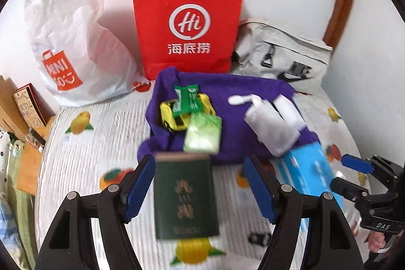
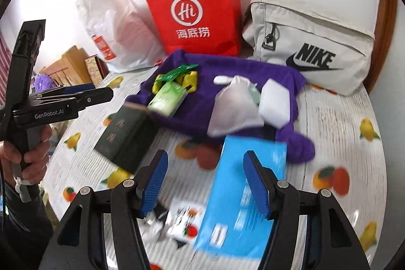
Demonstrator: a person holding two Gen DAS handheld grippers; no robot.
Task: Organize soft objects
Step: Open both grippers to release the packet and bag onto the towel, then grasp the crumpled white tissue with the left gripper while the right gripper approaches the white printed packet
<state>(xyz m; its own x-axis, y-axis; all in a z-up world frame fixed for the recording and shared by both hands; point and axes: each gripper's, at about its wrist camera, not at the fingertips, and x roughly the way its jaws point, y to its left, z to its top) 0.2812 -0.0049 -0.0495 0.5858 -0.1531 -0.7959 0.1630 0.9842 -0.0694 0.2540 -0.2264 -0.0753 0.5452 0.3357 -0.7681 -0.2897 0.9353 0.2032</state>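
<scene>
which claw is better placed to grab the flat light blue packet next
Probably right. The right claw is open with the flat light blue packet lying straight ahead between its fingers. The left claw is open over the dark green booklet, with the packet off to its side.

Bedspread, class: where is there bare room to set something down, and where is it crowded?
Free: the bedspread between the white plastic bag and purple cloth, and right of the cloth below the Nike bag. Crowded: the cloth, the green box, the blue box.
</scene>
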